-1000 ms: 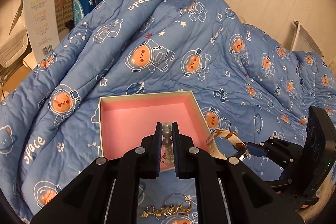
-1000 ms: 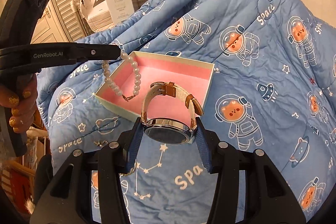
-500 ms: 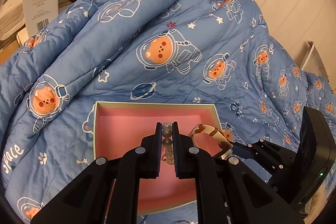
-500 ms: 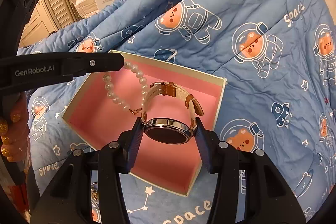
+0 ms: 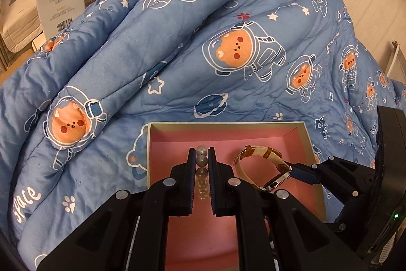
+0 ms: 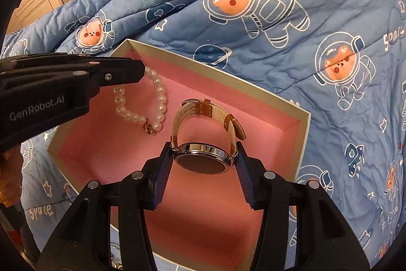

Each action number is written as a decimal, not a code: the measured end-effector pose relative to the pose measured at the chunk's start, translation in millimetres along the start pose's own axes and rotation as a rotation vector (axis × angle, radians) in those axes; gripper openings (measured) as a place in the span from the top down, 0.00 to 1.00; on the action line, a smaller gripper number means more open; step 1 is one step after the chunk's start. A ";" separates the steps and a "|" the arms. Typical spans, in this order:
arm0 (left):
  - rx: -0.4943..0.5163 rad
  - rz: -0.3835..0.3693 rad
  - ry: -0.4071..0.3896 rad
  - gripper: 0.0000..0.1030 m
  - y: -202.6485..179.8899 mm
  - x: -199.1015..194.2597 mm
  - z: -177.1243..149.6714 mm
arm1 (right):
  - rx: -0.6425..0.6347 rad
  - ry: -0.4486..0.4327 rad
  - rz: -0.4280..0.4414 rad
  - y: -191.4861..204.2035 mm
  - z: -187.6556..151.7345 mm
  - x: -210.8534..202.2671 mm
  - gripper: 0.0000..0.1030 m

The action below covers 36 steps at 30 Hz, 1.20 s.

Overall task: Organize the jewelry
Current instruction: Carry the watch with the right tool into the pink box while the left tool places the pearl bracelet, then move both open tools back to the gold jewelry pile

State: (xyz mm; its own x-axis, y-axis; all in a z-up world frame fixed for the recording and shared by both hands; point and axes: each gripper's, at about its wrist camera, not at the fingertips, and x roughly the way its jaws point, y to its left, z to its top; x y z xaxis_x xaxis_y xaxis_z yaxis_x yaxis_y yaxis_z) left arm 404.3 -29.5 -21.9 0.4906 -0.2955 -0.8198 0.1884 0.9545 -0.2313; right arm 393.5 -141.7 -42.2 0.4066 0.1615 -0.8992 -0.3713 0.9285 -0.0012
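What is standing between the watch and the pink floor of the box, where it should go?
Nothing visible. The right tool holds the watch over bare pink floor of the box; the pearl bracelet, held by the left tool, hangs beside it, apart.

Pearl bracelet [image 6: 142,103]: hanging clasp-down inside the box.
Watch [image 6: 203,141]: cream strap looping upward, dark face tilting toward camera.
Box [image 6: 302,133]: pink-lined, lying open.

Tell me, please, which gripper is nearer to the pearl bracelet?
Left. The left gripper is shut on the bracelet, which dangles from it over the box. The right gripper grips the watch beside it, apart from the pearls.
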 end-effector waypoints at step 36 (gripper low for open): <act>-0.018 0.091 -0.274 0.07 31.8 -109.9 -100.8 | 0.049 -0.254 0.084 7.1 -73.1 -89.4 0.17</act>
State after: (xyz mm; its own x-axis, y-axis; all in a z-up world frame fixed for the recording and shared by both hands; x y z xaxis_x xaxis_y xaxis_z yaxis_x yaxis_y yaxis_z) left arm 270.7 37.5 8.0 0.7167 -0.2067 -0.6661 0.1192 0.9773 -0.1750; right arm 293.5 -174.0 6.2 0.5743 0.3119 -0.7569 -0.3748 0.9222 0.0957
